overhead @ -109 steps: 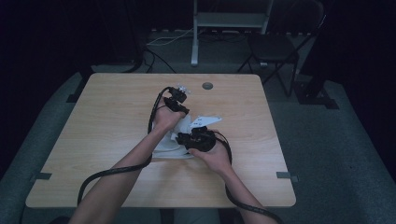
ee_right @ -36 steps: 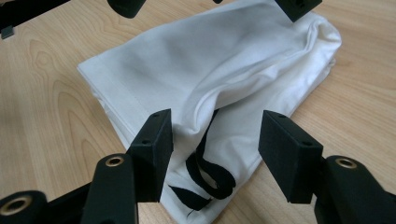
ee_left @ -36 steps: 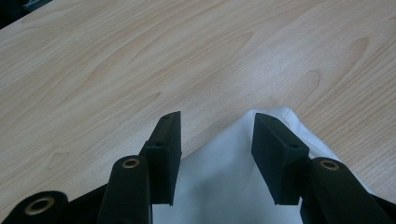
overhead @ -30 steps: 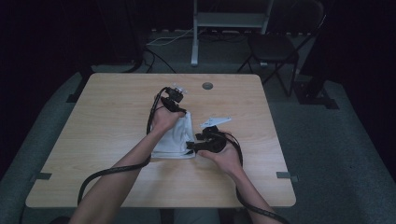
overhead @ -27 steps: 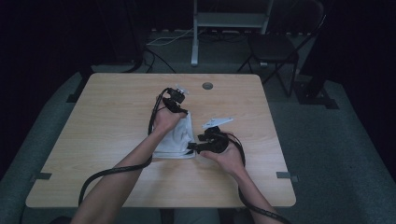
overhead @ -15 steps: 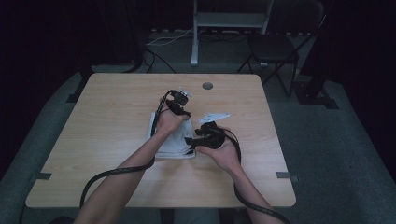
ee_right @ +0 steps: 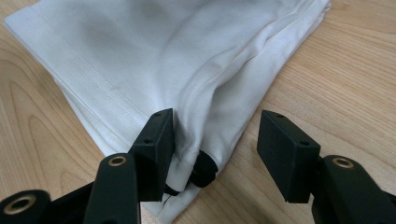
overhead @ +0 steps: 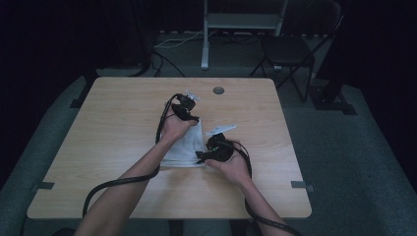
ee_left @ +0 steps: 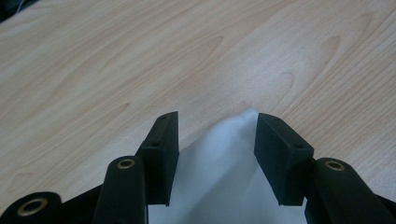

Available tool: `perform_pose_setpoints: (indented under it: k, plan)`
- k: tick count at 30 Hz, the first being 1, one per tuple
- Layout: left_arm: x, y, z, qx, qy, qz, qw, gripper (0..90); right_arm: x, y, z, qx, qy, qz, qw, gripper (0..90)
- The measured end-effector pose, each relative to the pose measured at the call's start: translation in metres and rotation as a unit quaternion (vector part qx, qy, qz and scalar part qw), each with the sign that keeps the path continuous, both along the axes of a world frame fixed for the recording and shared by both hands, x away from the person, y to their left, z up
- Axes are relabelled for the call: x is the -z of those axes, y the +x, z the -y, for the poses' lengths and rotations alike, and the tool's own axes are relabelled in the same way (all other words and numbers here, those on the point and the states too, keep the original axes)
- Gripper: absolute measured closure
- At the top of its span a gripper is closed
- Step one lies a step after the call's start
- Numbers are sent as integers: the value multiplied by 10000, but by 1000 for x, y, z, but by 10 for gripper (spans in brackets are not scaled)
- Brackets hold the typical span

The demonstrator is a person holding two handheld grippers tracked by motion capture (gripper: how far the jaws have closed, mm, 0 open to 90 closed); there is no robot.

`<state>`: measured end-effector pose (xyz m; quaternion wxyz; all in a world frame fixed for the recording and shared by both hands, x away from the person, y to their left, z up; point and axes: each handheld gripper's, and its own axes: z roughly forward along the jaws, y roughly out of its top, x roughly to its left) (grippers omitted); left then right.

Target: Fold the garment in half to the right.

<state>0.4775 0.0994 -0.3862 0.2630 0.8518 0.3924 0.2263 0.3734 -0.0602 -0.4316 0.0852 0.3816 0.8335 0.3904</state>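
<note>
So there's a folded white cloth (overhead: 184,147) sitting near the middle of the wooden surface (overhead: 98,142), and both hands are right on it. The left tool (overhead: 184,109) is at the far end of the cloth. In the left gripper view its jaws are spread apart with a pointed corner of the cloth (ee_left: 233,154) poking up between them, not pinched, bare wood beyond it.

The right tool (overhead: 209,153) is at the near right edge of the cloth. In the right gripper view its jaws are also wide apart: the left jaw sits against the hemmed edge of the cloth (ee_right: 177,70), the right jaw hangs over plain wood just beside it. You can see stitched hems and a few stacked layers there. There's something small and dark (ee_right: 203,170) tucked under the cloth edge by that left jaw, can't tell what it is.

A little round grey disc (overhead: 219,90) sits near the far edge of the surface, well apart from the cloth.
</note>
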Motion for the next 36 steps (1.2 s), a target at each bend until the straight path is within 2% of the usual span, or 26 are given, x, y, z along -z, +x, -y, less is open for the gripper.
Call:
perform_pose_setpoints:
  k: [6,7,8,10,12,14,15,20,21,32,36]
  plan:
    - [-17,-7,-18,-88,-130,181,9997,475,-1,1,-3,5,-32,2,10000,460]
    - [-22,-9,-27,-72,-132,133,9998,468,-1,1,-3,13,-18,-3,10000,460]
    - [-22,-9,-27,-72,-132,133,9998,465,0,1,-3,19,-7,-2,10000,460]
    - [-25,-15,-40,-79,-124,154,9998,458,0,0,-3,37,22,-10,10000,458]
    - [-25,-17,-43,-85,-156,142,9997,455,0,1,-3,44,27,-7,10000,456]
    - [-23,-29,-53,-98,-216,172,9996,429,0,1,-3,48,25,-5,10000,454]
    - [-23,-29,-53,-98,-216,172,9996,408,0,1,-3,48,25,-5,10000,454]
    - [-13,-51,-74,-148,-47,180,9997,393,1,1,-3,68,51,-20,10000,447]
    - [-11,-54,-77,-180,-83,194,9996,393,1,1,-3,64,47,-7,10000,447]
    - [4,-95,-98,-201,129,225,9995,383,2,1,-4,85,83,-21,9999,441]
    - [10,-110,-105,-233,22,258,9994,378,2,1,-4,103,89,-36,9999,439]
